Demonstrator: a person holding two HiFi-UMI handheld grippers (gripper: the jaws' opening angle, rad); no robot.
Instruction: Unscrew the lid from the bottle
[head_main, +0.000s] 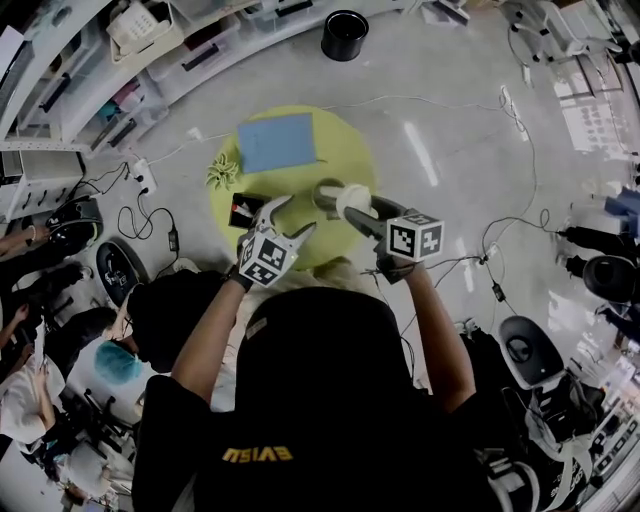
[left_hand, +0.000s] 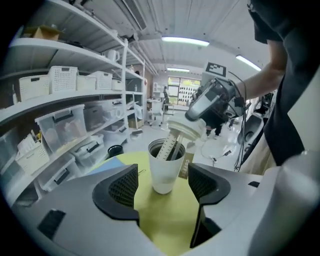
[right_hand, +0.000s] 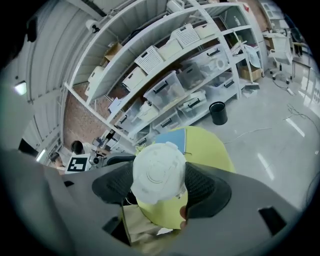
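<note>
A white bottle (left_hand: 164, 175) stands upright with its mouth uncovered on the round yellow table (left_hand: 170, 220). In the head view the bottle (head_main: 326, 192) is near the table's right part. My right gripper (right_hand: 161, 185) is shut on the white round lid (right_hand: 160, 170). It holds the lid (left_hand: 186, 129) tilted just above the bottle's mouth, and a slatted insert hangs from it into the bottle. My left gripper (left_hand: 164, 186) is open, drawn back from the bottle, its pads off the wall. From above, the left gripper (head_main: 290, 218) is left of the lid (head_main: 352, 200).
A blue mat (head_main: 277, 141), a small green plant (head_main: 222, 172) and a dark packet (head_main: 247, 210) lie on the table. A brown coffee packet (left_hand: 186, 165) stands behind the bottle. A black bin (head_main: 344, 35), shelves of boxes (left_hand: 65, 125) and floor cables surround the table; people sit at left.
</note>
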